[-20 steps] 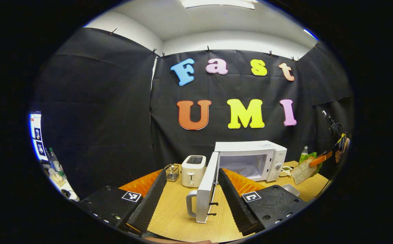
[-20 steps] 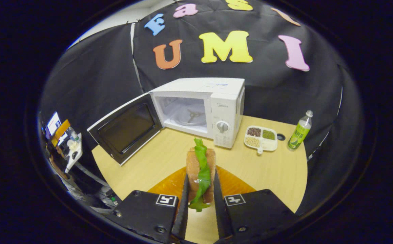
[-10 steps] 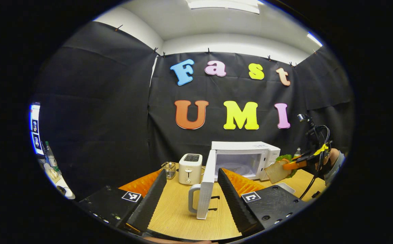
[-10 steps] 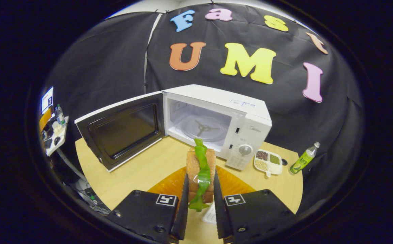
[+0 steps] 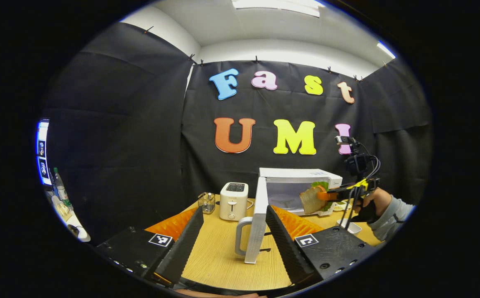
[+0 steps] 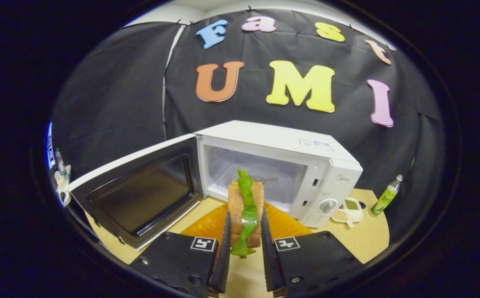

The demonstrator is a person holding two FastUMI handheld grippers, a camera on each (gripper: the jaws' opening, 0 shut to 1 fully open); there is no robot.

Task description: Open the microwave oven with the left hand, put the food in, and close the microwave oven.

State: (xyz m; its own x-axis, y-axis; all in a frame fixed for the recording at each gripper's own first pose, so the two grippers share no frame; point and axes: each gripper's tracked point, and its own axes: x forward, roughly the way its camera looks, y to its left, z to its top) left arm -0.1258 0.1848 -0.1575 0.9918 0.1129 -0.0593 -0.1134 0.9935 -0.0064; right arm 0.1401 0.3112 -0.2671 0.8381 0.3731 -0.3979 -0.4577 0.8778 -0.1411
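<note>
The white microwave (image 6: 306,165) stands at the back of the wooden table with its door (image 6: 140,192) swung wide to the left. My right gripper (image 6: 243,225) is shut on a sandwich (image 6: 245,207) of brown bread and green lettuce, held upright just in front of the oven's open cavity. In the left gripper view the sandwich (image 5: 311,199) hangs before the microwave (image 5: 298,182), held by the right gripper (image 5: 327,196) in a hand. My left gripper (image 5: 234,219) is open, its fingers either side of the door's edge (image 5: 257,223) and handle (image 5: 240,240), nearer than them.
A white toaster (image 5: 232,201) and a small wire basket (image 5: 207,202) stand left of the microwave. Right of it are a divided dish of grains (image 6: 347,210) and a green bottle (image 6: 385,194). A metal tray (image 5: 349,226) lies near the right hand.
The right gripper has carried the sandwich forward and left, from the table's right side up to the microwave's opening. The left gripper has stayed open, drifting slightly.
</note>
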